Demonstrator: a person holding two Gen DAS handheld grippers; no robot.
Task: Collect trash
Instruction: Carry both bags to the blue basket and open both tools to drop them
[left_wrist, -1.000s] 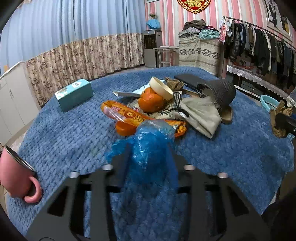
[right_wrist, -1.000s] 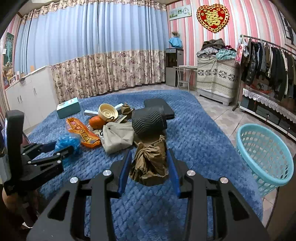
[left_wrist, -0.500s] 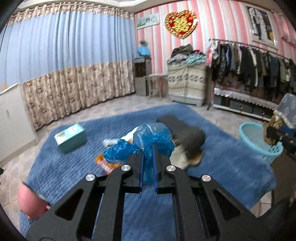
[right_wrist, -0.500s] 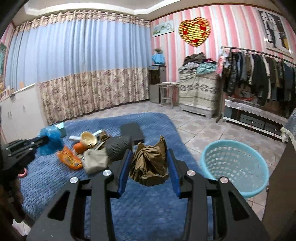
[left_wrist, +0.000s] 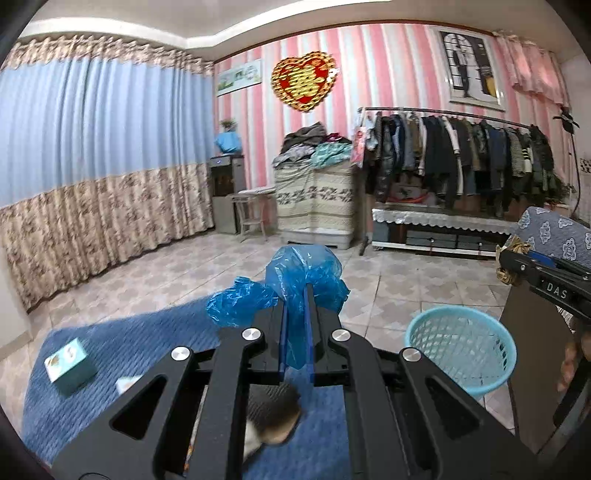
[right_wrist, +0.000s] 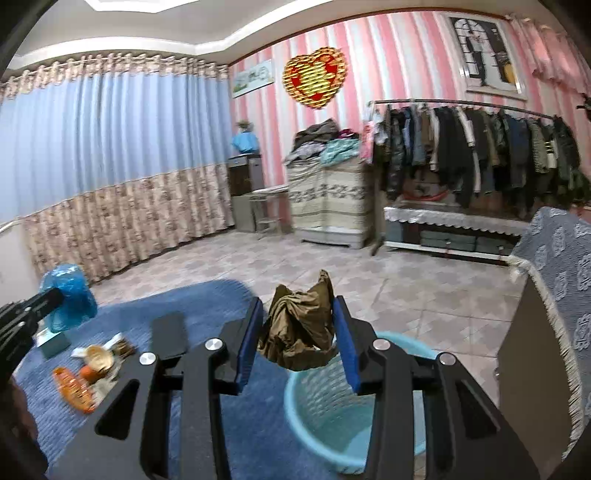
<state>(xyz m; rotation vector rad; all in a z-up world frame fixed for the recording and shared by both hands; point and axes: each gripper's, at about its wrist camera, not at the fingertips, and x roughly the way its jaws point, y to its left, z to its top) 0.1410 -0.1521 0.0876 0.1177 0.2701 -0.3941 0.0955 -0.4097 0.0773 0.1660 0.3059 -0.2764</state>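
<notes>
Now that both hands have lifted off the blue rug (right_wrist: 229, 424), the left gripper (left_wrist: 296, 295) pinches a blue plastic bag (left_wrist: 303, 269) and the right gripper (right_wrist: 298, 325) clamps brown crumpled paper (right_wrist: 299, 328) directly above the teal basket (right_wrist: 325, 413) at six o'clock, ready to drop.

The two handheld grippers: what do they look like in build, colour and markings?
Both are matte black, angular linkage frames with triangular cut-outs and round silver pivot bolts. The left gripper and the right gripper each have two flat fingers lined with blue pads. Seen side-on from the left wrist view, the right gripper's body carries a small label reading "DAS". No cables or sleeves are visible.
</notes>
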